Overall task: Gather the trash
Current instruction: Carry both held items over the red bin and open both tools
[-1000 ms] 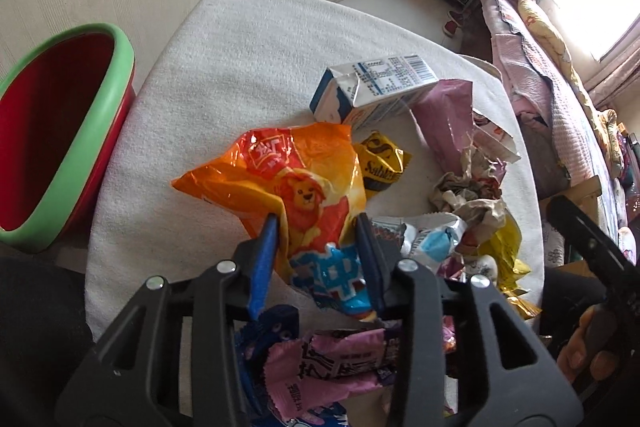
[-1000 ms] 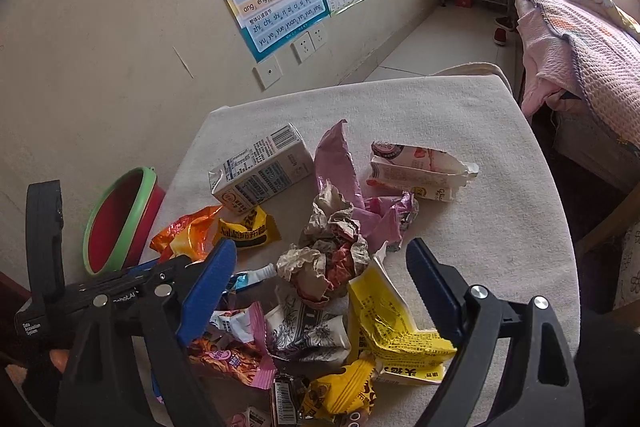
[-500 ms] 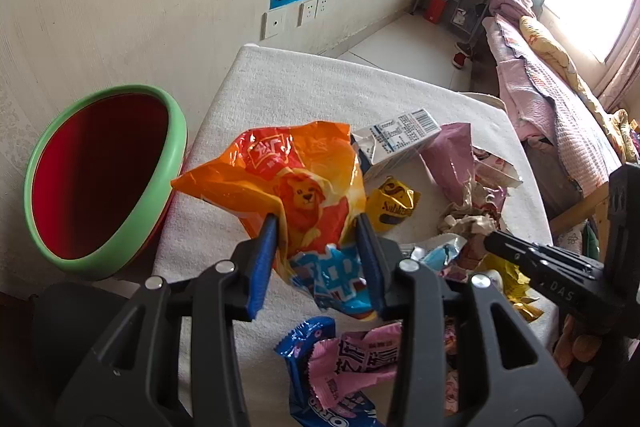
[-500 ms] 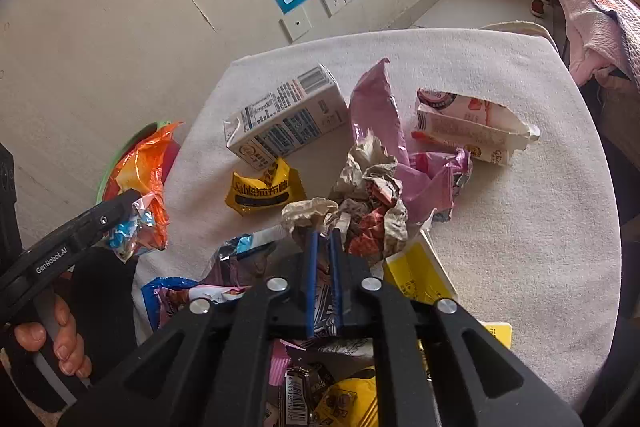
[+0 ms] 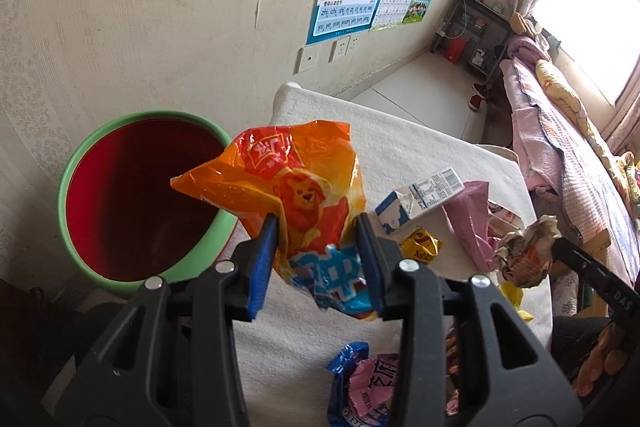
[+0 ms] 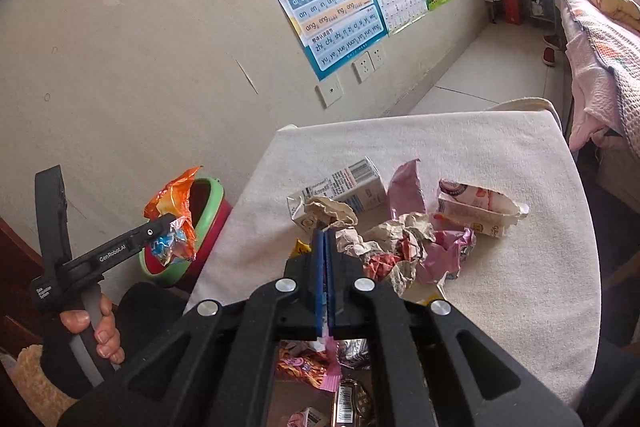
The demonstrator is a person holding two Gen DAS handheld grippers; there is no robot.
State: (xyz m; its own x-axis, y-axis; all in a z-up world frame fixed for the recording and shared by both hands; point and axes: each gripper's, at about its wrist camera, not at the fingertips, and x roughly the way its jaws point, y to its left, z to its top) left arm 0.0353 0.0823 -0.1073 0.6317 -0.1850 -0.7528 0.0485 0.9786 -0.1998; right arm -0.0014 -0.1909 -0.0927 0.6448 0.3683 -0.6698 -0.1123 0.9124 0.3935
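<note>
My left gripper (image 5: 316, 239) is shut on an orange snack bag (image 5: 288, 187) with a lion print and holds it in the air beside the rim of the red bin with a green rim (image 5: 132, 199); the bag also shows in the right wrist view (image 6: 172, 215). My right gripper (image 6: 325, 239) is shut on a crumpled paper wad (image 6: 352, 227), lifted above the table; the wad also shows in the left wrist view (image 5: 524, 251). More trash lies on the white-covered table (image 6: 500, 147).
On the table lie a milk carton (image 5: 420, 199), a pink bag (image 6: 404, 187), a torn white carton (image 6: 476, 211), a yellow wrapper (image 5: 420, 247) and blue and pink wrappers (image 5: 364, 383). A wall with posters stands behind; a bed is at right.
My left gripper has lifted the orange bag off the table and carried it left toward the bin. My right gripper has closed on the paper wad and raised it.
</note>
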